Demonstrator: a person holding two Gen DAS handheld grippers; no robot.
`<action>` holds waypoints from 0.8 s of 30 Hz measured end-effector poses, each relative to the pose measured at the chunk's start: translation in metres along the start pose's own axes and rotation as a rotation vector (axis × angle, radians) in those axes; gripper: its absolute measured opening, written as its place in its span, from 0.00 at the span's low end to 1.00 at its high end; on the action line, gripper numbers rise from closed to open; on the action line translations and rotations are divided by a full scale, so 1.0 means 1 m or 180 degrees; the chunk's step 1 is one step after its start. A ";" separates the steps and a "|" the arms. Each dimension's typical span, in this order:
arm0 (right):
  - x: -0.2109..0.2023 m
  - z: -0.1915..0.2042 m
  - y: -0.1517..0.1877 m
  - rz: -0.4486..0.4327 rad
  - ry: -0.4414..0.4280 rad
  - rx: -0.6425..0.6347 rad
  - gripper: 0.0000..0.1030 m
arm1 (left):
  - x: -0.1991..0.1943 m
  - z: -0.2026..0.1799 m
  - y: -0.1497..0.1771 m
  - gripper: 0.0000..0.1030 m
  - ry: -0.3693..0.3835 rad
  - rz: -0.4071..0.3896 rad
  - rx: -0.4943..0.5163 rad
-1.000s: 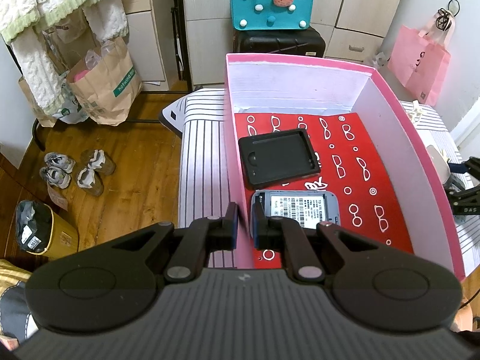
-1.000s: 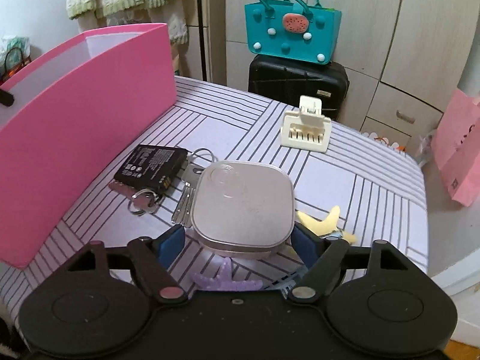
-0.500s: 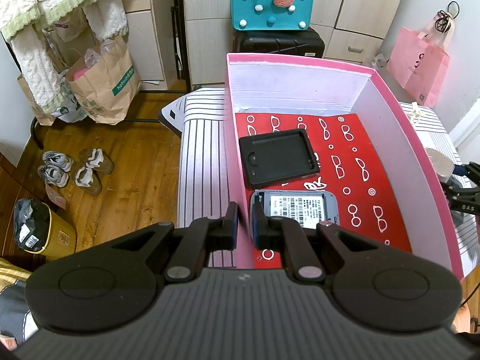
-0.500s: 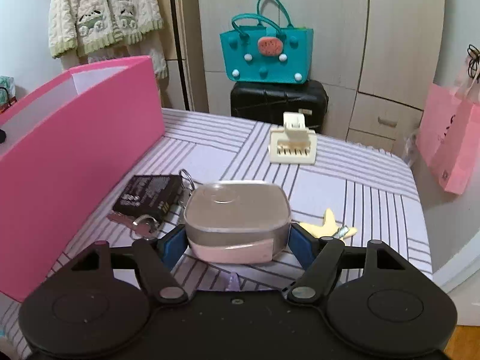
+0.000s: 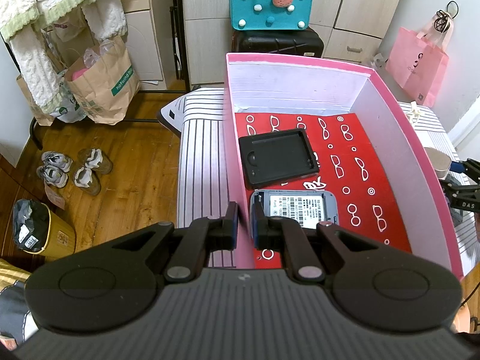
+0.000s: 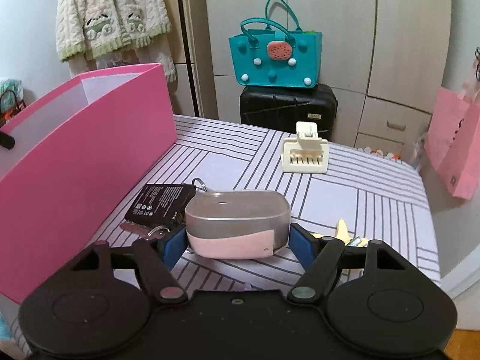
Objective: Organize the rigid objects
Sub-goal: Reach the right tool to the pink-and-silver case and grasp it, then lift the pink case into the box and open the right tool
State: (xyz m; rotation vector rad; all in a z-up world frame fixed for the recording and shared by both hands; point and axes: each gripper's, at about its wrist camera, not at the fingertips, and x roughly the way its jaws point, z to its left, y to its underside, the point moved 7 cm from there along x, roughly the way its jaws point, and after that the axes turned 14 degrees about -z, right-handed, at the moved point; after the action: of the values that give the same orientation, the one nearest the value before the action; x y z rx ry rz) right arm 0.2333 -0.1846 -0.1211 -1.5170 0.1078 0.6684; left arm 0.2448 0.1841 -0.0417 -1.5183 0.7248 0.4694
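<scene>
Your left gripper (image 5: 243, 222) is clamping the pink box's (image 5: 232, 138) near-left wall. Your right gripper (image 6: 237, 240) is gripping the silver-and-pink case (image 6: 237, 225), lifted beside the box's outer wall, above the battery (image 6: 160, 204) and keys (image 6: 150, 231); the striped tabletop (image 6: 375, 210) beyond is lying mostly open.

"hotwind" printed on brown paper bag (image 5: 102, 81) on the floor; "DAS" on right gripper (image 5: 465, 192); phone label (image 5: 297, 207) print too small to read.
</scene>
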 end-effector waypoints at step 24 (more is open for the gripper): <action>-0.035 0.026 -0.038 -0.0132 0.0003 -0.0473 0.74 | 0.001 -0.002 0.002 0.08 0.0006 0.0006 0.0008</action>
State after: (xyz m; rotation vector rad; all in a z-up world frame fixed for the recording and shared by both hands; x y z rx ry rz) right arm 0.2139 -0.1688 -0.0693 -1.6576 0.0278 0.6541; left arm 0.2441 0.1818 -0.0432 -1.5159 0.7281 0.4686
